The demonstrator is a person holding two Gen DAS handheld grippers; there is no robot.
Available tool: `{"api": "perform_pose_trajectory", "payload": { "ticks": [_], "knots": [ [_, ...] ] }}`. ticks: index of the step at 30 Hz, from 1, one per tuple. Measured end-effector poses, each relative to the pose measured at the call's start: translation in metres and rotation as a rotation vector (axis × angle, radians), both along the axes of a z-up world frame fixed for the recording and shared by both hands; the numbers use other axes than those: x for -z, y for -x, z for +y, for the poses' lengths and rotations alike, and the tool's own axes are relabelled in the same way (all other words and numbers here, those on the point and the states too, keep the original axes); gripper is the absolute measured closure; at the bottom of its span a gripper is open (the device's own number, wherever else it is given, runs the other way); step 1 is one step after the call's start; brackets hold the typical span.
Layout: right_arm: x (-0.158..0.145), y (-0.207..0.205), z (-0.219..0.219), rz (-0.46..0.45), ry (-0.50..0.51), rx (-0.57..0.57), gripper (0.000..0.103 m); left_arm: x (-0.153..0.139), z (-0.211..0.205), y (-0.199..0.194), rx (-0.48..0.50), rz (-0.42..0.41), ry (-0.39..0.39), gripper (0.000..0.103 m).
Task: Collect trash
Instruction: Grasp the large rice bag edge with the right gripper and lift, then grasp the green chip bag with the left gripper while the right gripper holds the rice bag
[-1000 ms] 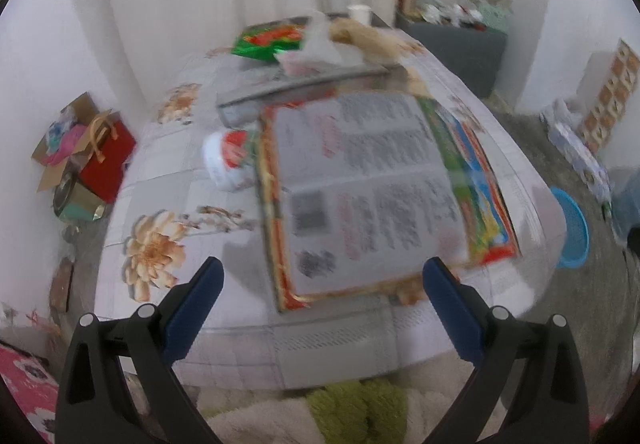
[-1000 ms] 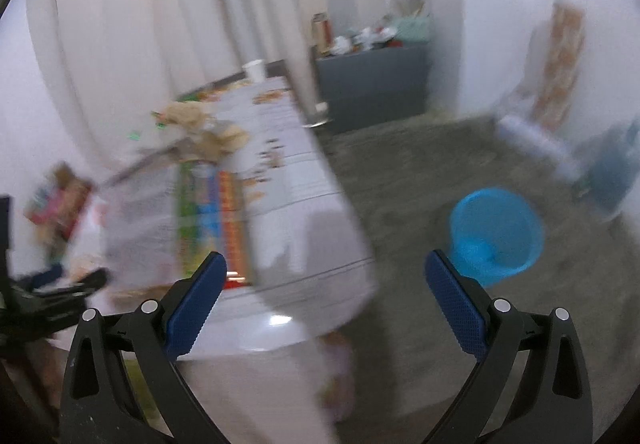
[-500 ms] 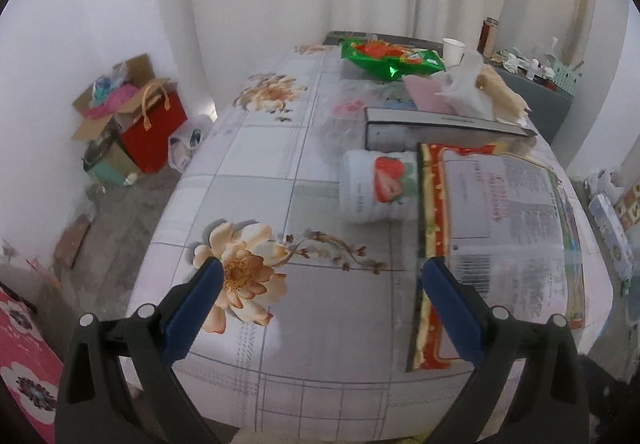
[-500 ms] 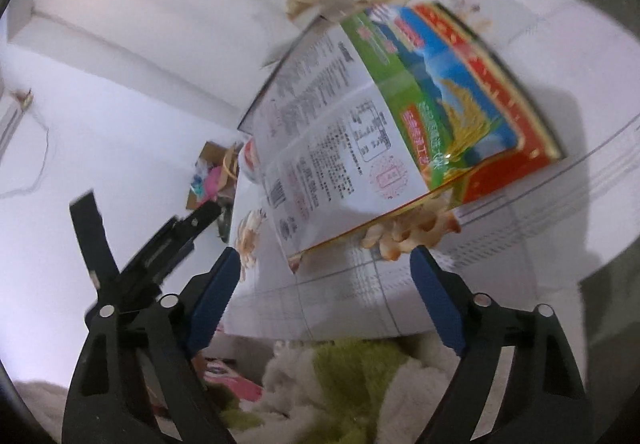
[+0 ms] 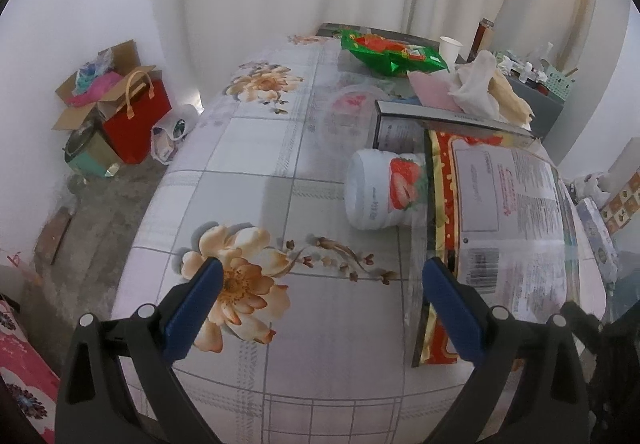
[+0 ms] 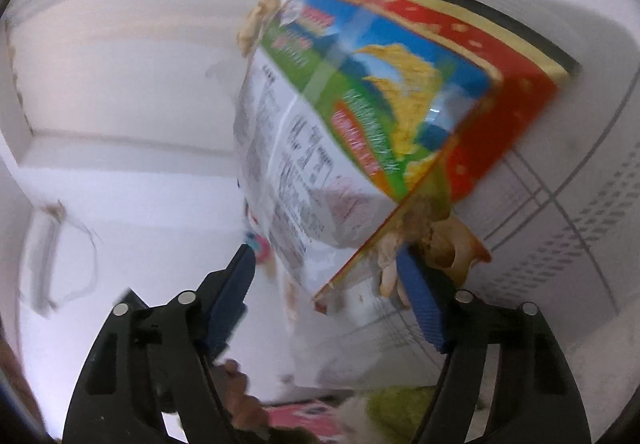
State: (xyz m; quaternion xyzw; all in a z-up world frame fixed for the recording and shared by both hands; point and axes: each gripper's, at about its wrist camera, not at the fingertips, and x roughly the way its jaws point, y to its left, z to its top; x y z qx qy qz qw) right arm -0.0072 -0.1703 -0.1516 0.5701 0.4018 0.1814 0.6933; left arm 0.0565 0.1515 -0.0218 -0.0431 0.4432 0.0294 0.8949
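Several pieces of litter are seen on the flowered table [image 5: 248, 148], and none is shown collected, so the task is judged to be near its start. A large printed bag [image 5: 504, 212] is laid flat at the table's right edge, with its near corner hanging over the rim. A strawberry cup [image 5: 384, 190] is tipped on its side just beside the bag, touching its long edge. Behind these a grey box [image 5: 404, 124], a green snack wrapper [image 5: 390, 54], a pink sheet [image 5: 434, 92] and crumpled tissue [image 5: 484, 84] are left lying, and a paper cup [image 5: 450, 48] is stood upright at the far end.

Empty jaws are shown on the left gripper [image 5: 320, 308], spread wide above the table's flower print and touching nothing. The right gripper [image 6: 324, 284] is rolled sideways and brought to the bag's near corner; its jaws have just been closing, and the corner is placed between them, yet whether the pads press on it cannot be told through the blur.

As for containers, a cardboard carton [image 5: 100, 92] on the floor is seen stuffed with coloured items, and a red carrier bag [image 5: 138, 124] is stood beside it; its contents are hidden. No bin is visible now.
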Motion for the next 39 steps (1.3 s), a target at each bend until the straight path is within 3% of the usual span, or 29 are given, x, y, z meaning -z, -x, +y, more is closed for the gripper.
{"api": "perform_pose_trajectory", "payload": {
  "ticks": [7, 11, 14, 16, 22, 27, 32, 37, 39],
  "knots": [
    [0.004, 0.011, -0.005, 0.029, -0.007, 0.047, 0.049, 0.003, -0.007, 0.001, 0.068, -0.003, 0.051, 0.005],
    [0.024, 0.014, -0.017, 0.062, -0.026, 0.058, 0.071, 0.0, -0.008, 0.011, 0.188, -0.094, 0.175, 0.005],
    [0.035, 0.017, -0.024, 0.071, -0.04, 0.065, 0.084, -0.004, -0.02, 0.015, 0.237, -0.125, 0.15, 0.005],
    [0.038, 0.02, -0.028, 0.066, -0.032, 0.067, 0.087, -0.007, -0.03, 0.017, 0.275, -0.131, 0.128, 0.005],
    [0.036, 0.045, -0.066, 0.082, -0.013, 0.059, 0.092, -0.015, -0.051, 0.022, 0.372, -0.138, 0.165, 0.006],
    [0.019, 0.046, -0.087, 0.098, 0.093, 0.015, 0.092, -0.015, -0.081, 0.025, 0.48, -0.122, 0.202, 0.023],
    [0.016, 0.057, -0.103, 0.126, 0.203, -0.035, 0.093, -0.008, -0.12, 0.031, 0.609, -0.076, 0.214, 0.05],
    [0.021, 0.056, -0.112, 0.099, 0.187, -0.014, 0.089, 0.015, -0.161, 0.029, 0.716, -0.003, 0.128, 0.073],
    [0.023, 0.067, -0.117, 0.073, 0.173, -0.001, 0.084, 0.026, -0.17, 0.027, 0.724, 0.033, 0.089, 0.076]
  ]
}}
